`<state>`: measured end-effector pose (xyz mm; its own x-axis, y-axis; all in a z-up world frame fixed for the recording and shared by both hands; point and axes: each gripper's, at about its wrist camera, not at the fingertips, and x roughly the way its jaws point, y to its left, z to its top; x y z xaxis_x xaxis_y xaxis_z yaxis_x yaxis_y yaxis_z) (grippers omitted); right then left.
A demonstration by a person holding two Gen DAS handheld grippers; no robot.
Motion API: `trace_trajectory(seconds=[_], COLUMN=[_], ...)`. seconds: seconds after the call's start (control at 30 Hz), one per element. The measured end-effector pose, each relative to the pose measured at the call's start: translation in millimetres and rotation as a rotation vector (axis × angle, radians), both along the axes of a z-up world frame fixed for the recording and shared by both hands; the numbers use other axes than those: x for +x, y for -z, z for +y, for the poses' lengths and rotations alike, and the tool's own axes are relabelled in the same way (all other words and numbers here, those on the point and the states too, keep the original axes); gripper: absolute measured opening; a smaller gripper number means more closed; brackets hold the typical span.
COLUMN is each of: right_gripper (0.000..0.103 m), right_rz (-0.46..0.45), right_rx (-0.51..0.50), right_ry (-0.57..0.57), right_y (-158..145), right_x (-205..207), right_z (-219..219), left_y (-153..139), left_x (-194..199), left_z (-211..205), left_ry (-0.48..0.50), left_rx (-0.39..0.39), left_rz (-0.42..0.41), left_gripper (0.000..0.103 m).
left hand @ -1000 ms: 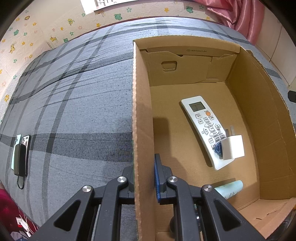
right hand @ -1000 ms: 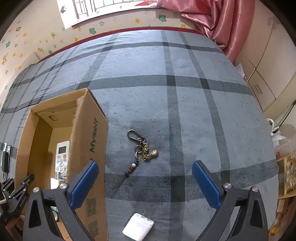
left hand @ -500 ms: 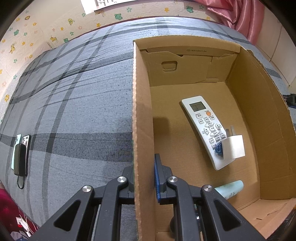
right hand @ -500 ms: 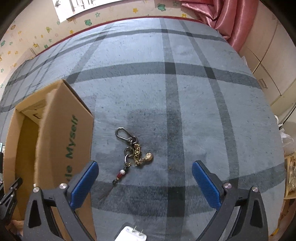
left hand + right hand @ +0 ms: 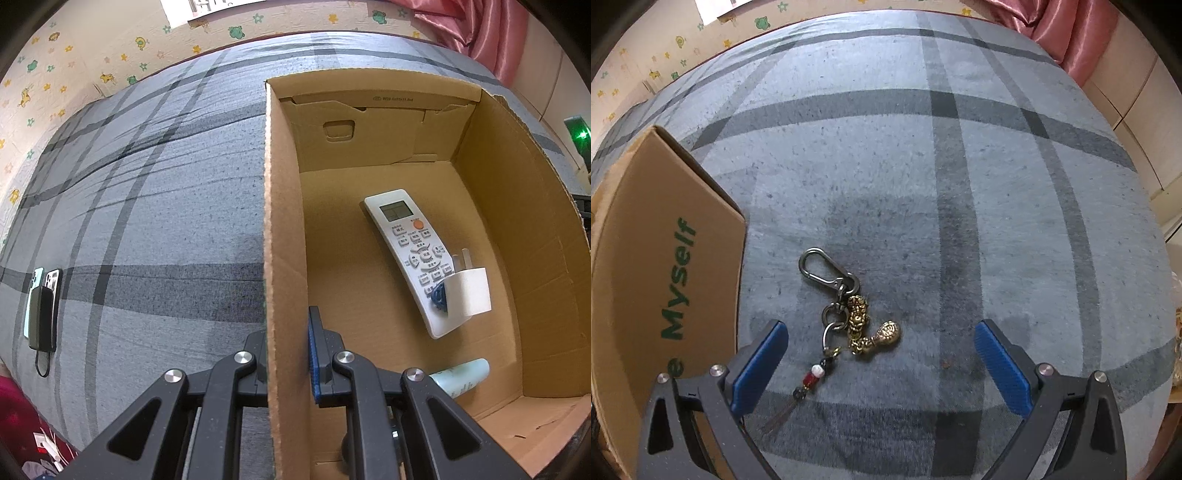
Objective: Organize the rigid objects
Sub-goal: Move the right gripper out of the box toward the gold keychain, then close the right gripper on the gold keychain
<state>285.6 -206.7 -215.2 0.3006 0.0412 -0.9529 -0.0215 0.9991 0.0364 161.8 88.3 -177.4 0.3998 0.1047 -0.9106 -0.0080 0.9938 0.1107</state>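
My left gripper [image 5: 286, 343] is shut on the left wall of an open cardboard box [image 5: 282, 221]. Inside the box lie a white remote control [image 5: 410, 251], a white plug adapter [image 5: 469, 291] resting on its lower end, and a pale green tube [image 5: 461, 376]. My right gripper [image 5: 882, 354] is open and empty, low over the grey plaid blanket, with a keychain [image 5: 849, 317] of carabiner, brass charms and beads lying between its fingers. The box's outer side [image 5: 665, 277], printed "Myself", stands just left of the right gripper.
Two phones and a dark power bank [image 5: 42, 306] lie on the blanket [image 5: 147, 184] at the far left. Pink curtains [image 5: 1071, 29] and cabinet fronts [image 5: 1145, 110] lie beyond the bed's right edge.
My right gripper has moved forward and down toward the keychain, which now lies between its fingers; the white adapter on the blanket has dropped out of view. The left gripper has not moved.
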Motion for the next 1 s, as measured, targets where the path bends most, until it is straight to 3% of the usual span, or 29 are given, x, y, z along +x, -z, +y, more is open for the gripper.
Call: trace_trajectory(seconds=[0.57,0.7,0.77,0.87,0.93,1.0], right_gripper=[0.101,0.096,0.088,0.062,0.026,0.022], right_rz=[0.048,0.050,0.053,0.051,0.051,0.047], right_rx=[-0.019,-0.030,-0.032,-0.037,-0.028,-0.028], right_ry=[-0.018,-0.018,-0.022,-0.026,-0.036,-0.036], right_y=[31,33,34,32,26,23], right_x=[13,14,13,12,11,9], right_z=[10,11,11,12,11,10], left_y=[1,1,1,0,0,0], left_x=[0,-1,-1,-1,-1,-1], left_z=[3,2,1,0,0,-1], left_ry=[0.003,0.003,0.005,0.004,0.004,0.003], left_rx=[-0.007,-0.005,-0.001,0.001,0.004,0.006], left_rz=[0.000,-0.002,-0.002,-0.002,-0.003,-0.003], left_gripper=[0.013,0.013,0.013,0.013,0.013,0.013])
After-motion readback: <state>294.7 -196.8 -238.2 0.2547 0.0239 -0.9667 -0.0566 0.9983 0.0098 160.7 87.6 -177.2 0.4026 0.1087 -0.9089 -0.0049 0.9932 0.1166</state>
